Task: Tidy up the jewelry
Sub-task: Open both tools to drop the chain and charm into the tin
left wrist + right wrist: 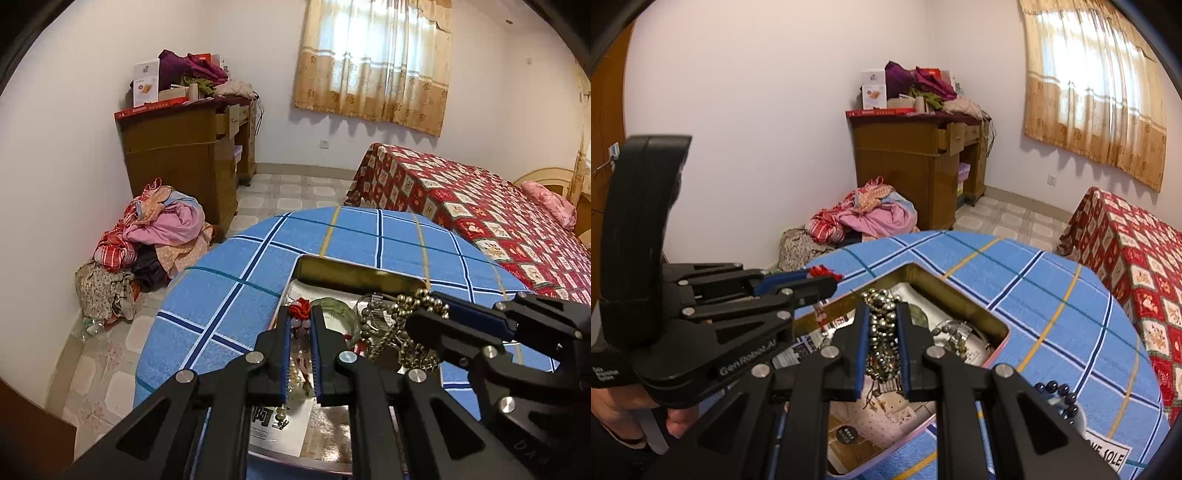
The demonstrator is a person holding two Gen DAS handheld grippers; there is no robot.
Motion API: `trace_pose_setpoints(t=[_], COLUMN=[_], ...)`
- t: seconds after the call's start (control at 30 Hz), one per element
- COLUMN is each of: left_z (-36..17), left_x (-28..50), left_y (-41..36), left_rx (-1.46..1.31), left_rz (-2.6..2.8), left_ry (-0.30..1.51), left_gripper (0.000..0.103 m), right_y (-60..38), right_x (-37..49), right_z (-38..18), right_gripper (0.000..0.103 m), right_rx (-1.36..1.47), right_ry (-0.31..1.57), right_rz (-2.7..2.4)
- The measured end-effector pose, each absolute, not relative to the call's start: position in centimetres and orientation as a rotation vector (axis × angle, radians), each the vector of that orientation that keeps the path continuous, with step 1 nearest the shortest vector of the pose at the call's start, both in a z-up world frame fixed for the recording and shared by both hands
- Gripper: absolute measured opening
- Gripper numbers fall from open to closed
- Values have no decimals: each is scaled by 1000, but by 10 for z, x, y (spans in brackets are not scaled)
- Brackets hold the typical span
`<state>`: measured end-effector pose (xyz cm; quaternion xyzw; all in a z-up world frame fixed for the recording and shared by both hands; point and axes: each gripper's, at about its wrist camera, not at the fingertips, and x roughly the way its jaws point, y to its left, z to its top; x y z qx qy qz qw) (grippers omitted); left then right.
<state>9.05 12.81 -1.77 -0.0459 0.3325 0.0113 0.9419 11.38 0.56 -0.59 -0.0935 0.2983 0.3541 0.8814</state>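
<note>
The left claw (300, 317) is clenched on a red knotted ornament (300, 307) with pink beads under it, and it holds this above the open tin box (354, 275) that stands on the table (236, 266) with the blue checked cloth. The right claw (882, 314) is clenched on a strand of shiny bronze-coloured beads (881, 325); the strand hangs down between its two fingers, over the same tin box. In the left wrist view the right claw comes in from the right side with the beads bunched at its tip. In the box lie a pale green bangle (341, 314), a metal watch band (373, 310) and some printed papers. On the cloth just beside the box, at the near right, lies a string of dark blue beads (1058, 393) next to a white label with black letters. Behind the table there are a wooden dresser (188, 155) with one drawer pulled out, a pile of clothes (155, 236) on the floor, a bed (480, 221) with a red patterned cover, and a curtained window (376, 55).
</note>
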Motion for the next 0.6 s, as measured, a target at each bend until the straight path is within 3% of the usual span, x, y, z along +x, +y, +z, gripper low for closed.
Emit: trace_pose_setpoints(t=[0.6], left_z=[-38], left_x=[100], left_y=[132], left_rx=[-85], left_rz=[24], left_ry=[725], left_gripper=[9], right_y=[14], right_x=[119], right_z=[-25], right_gripper=[16], right_rx=[-211], right_ry=[671], right_rz=[722])
